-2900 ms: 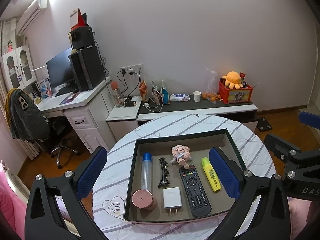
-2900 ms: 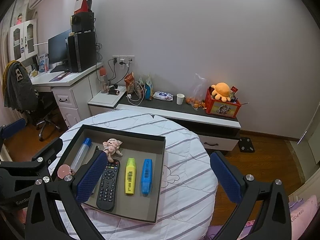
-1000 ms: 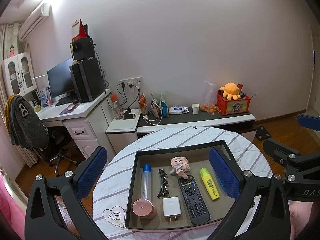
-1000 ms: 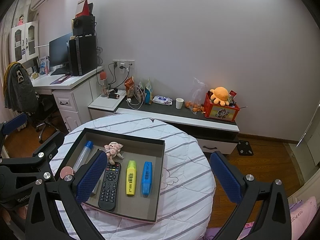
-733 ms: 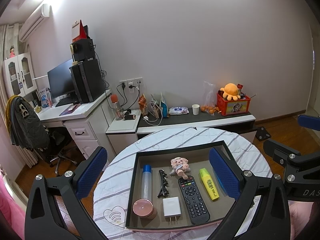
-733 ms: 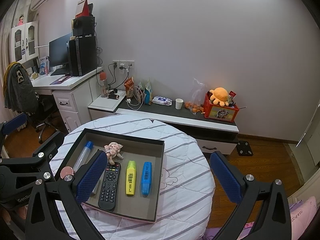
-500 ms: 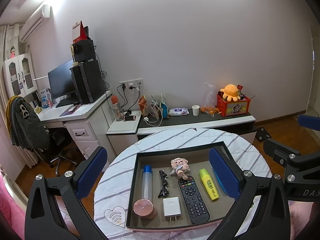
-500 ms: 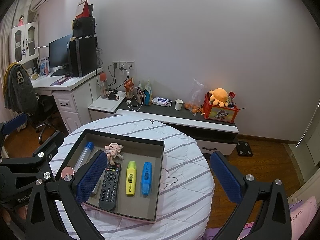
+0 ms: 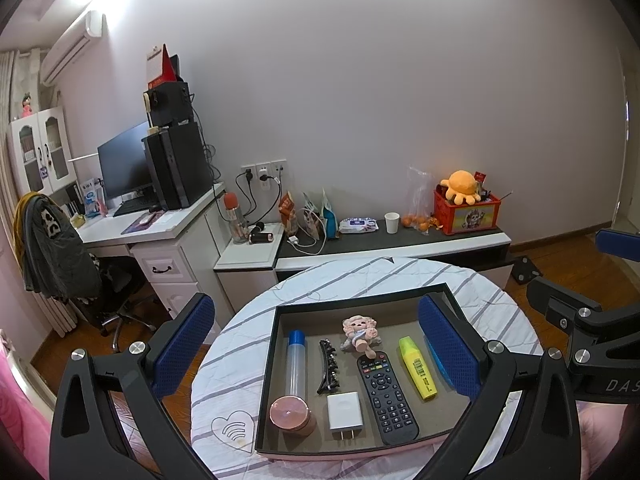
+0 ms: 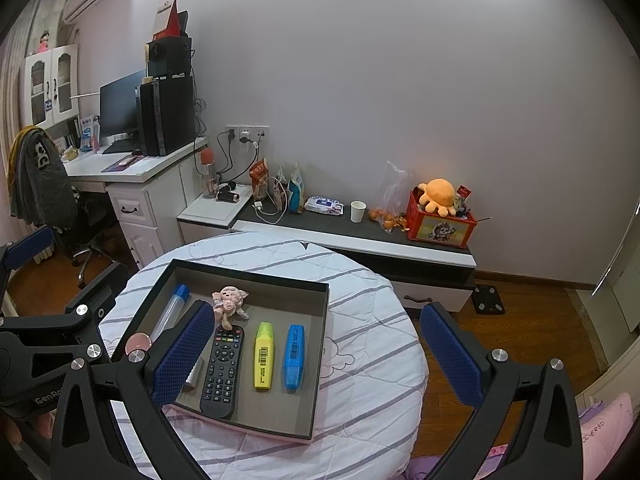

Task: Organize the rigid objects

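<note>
Both tongs (image 9: 316, 354) (image 10: 320, 354) gape wide, empty — the tray (image 10: 316, 364) of objects lies below, untouched.

Both wrist views look down from above, well back, sharing the tray (image 9: 276, 364) (image 10: 320, 344) and the wall beyond.

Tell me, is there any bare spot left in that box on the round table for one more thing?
Yes. The tray floor is bare right of the blue highlighter, up to the right wall, and along the back behind the highlighters. The left half is crowded: tube, hair clip, charger, pink toy and remote.
</note>
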Available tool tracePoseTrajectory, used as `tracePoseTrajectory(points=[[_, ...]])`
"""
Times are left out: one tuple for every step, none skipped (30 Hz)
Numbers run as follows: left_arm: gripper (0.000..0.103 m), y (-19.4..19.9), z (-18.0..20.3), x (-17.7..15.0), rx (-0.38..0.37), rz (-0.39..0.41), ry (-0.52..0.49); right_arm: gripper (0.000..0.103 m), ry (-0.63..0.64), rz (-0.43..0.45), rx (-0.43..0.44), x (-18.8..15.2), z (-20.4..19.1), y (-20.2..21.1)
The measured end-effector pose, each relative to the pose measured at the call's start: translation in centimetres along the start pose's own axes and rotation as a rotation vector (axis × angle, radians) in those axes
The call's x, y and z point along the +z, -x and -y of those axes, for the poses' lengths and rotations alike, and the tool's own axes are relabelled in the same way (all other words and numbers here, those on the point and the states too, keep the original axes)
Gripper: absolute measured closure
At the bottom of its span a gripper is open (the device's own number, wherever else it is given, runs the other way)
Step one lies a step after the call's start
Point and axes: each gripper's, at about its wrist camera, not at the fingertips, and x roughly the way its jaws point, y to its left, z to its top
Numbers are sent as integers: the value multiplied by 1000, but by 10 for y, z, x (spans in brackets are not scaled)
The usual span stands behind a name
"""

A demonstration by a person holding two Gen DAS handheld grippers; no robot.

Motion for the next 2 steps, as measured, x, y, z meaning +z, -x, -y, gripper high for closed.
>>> tracePoseTrajectory(points=[[0, 0, 0, 0, 0, 1, 1, 0, 1, 2, -1, 0, 0, 1], [0, 1, -1, 1, -6, 2, 5, 0, 1, 3, -2, 0, 0, 2]])
